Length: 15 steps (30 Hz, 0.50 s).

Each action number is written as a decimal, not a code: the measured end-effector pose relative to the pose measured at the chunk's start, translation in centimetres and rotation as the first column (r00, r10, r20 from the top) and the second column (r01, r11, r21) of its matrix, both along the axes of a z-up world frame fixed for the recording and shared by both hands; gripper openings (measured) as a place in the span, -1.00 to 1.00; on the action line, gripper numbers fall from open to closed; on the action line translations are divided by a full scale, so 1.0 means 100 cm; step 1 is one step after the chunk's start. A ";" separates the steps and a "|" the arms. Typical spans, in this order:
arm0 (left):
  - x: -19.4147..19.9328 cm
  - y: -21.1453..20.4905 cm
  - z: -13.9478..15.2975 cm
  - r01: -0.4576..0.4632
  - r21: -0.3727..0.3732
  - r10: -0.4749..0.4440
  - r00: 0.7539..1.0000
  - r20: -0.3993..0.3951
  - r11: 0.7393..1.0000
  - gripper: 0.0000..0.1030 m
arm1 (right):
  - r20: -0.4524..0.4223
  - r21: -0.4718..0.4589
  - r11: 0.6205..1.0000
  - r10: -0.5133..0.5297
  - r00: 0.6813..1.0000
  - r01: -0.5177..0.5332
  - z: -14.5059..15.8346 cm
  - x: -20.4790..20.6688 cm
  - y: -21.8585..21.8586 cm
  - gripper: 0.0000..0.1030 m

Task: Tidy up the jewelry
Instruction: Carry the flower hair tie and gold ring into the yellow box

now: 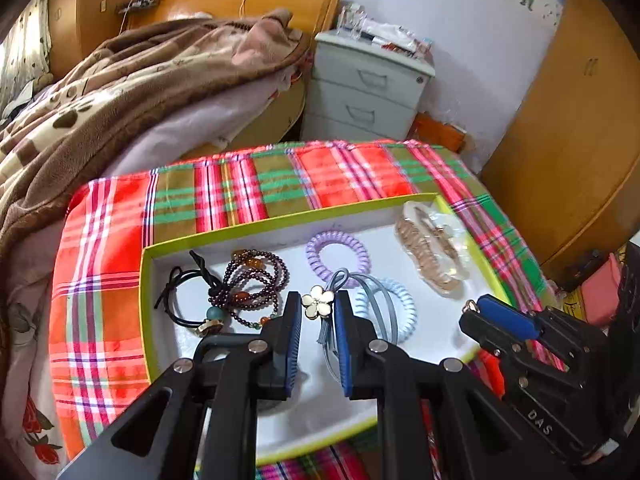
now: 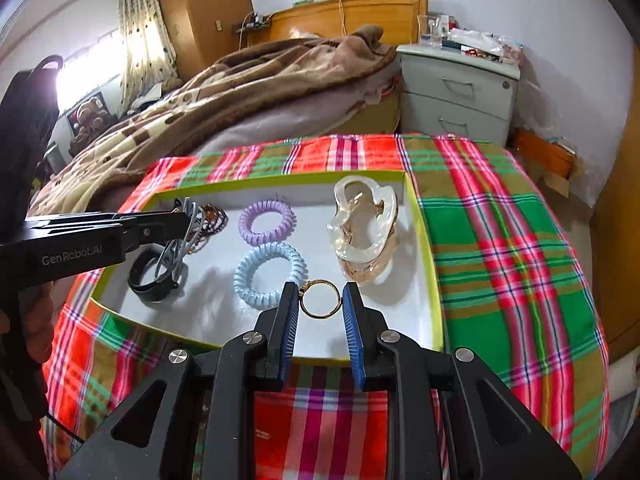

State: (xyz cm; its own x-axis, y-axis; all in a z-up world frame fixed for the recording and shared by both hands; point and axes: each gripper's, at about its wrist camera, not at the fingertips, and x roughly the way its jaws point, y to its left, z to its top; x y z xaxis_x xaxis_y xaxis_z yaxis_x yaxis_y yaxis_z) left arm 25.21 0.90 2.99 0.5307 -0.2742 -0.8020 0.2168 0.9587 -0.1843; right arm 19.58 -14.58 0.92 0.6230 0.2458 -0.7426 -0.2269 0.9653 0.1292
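Left wrist view showed the left gripper (image 1: 318,308) pinching a grey hair tie with a cream flower charm (image 1: 317,300); the flower sat between the blue pads and the grey loops trailed down over the white floor of the green-rimmed tray (image 1: 256,222). Beneath and beyond it lay a pale blue coil tie (image 1: 400,304), a lilac coil tie (image 1: 336,252), a dark bead bracelet (image 1: 256,280), a black cord tie (image 1: 188,300) and a clear hair claw (image 1: 434,248).

Right wrist view showed the right gripper (image 2: 321,299) clamped across a thin gold ring (image 2: 321,299), its hoop facing the camera and held edge to edge between the pads. The ring hung above the near right part of the tray, just beside the pale blue coil and in front of the claw.

The open patch of tray floor lay straight ahead and below the ring, so the right hand looked closer to a free spot; the left hand's tie hung over the crowded middle, with its loops likely to drape onto the blue coil if lowered there.
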 end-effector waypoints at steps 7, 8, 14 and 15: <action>0.013 -0.005 -0.018 0.007 0.026 -0.007 0.999 -0.032 1.000 -0.66 | -0.036 -0.046 0.999 0.004 0.999 -0.006 -0.011 0.013 0.004 -0.54; 0.014 -0.006 -0.019 0.010 0.029 -0.009 0.999 -0.034 1.000 -0.66 | -0.039 -0.056 0.998 0.004 0.999 -0.006 -0.012 0.014 0.005 -0.54; 0.018 -0.008 -0.028 0.014 0.039 -0.011 0.998 -0.059 0.999 -0.66 | -0.054 -0.096 0.995 0.004 0.999 -0.009 -0.018 0.018 0.007 -0.54; 0.019 -0.009 -0.029 0.014 0.043 -0.011 0.998 -0.064 0.999 -0.66 | -0.055 -0.096 0.995 0.006 0.998 -0.011 -0.018 0.018 0.008 -0.54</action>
